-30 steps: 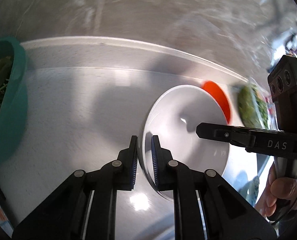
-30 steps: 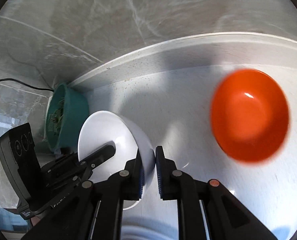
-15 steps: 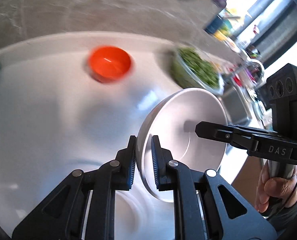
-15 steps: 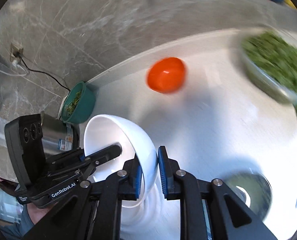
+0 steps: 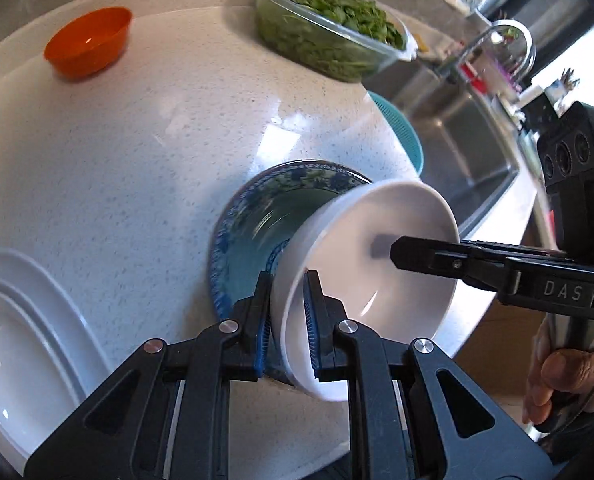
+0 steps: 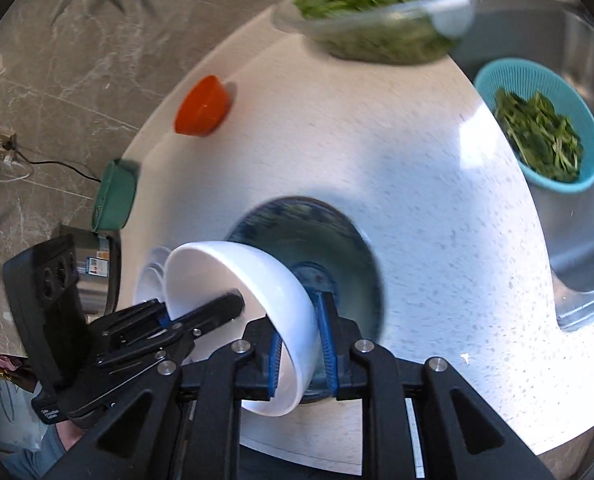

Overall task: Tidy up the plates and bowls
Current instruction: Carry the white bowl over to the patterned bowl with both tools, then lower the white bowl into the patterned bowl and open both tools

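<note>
White bowl (image 5: 377, 264) pinched at opposite rims by left hand-held gripper (image 5: 288, 320) and right hand-held gripper (image 6: 301, 350), held above blue patterned bowl (image 5: 257, 232), not nested. Orange bowl (image 5: 89, 42) unsorted on surface (image 5: 137, 140); white plates (image 5: 13, 344) stacked.

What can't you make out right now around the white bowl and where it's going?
- Blue patterned bowl: near side hidden by white bowl, both views.
- Whether they touch: blurred, can't tell.
- White plates: cut off by left wrist view's edge.
- Greens container: blurred, right wrist view.
</note>
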`<act>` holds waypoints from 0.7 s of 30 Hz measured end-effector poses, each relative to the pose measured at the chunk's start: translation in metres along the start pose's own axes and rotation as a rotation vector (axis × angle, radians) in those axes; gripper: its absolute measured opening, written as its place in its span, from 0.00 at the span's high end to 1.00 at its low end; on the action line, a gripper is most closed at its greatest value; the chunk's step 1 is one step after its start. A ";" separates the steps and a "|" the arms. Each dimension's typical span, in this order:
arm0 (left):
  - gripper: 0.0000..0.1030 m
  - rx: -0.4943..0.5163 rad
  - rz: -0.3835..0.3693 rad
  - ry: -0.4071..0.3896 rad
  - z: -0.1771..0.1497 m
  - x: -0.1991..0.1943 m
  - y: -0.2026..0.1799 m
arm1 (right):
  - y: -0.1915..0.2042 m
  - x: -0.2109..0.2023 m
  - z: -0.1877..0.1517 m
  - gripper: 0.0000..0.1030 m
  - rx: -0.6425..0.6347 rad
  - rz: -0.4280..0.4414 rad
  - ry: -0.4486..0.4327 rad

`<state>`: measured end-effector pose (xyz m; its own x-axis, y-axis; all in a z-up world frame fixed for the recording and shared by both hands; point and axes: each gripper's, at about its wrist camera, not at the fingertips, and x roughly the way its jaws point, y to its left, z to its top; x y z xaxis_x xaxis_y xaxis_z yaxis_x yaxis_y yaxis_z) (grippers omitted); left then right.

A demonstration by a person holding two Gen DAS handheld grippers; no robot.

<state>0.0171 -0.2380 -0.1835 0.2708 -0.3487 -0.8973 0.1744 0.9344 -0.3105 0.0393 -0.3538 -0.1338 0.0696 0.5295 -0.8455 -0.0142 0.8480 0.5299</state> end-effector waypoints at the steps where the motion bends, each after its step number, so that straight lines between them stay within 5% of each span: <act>1: 0.88 0.004 0.011 0.003 -0.002 0.003 -0.004 | -0.005 0.002 0.000 0.79 0.002 0.000 0.004; 8: 0.83 0.014 0.053 0.017 0.005 0.024 -0.001 | -0.014 0.012 0.000 0.79 -0.024 -0.031 0.019; 14: 0.52 0.023 0.033 0.004 0.014 0.029 0.005 | 0.000 0.019 0.002 0.82 -0.080 -0.082 0.025; 21: 0.47 0.032 0.017 -0.014 0.022 0.024 0.011 | 0.007 0.021 0.002 0.83 -0.100 -0.133 0.014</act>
<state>0.0469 -0.2375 -0.2019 0.2872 -0.3343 -0.8976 0.1999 0.9374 -0.2852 0.0426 -0.3369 -0.1482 0.0633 0.4116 -0.9092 -0.1054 0.9086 0.4041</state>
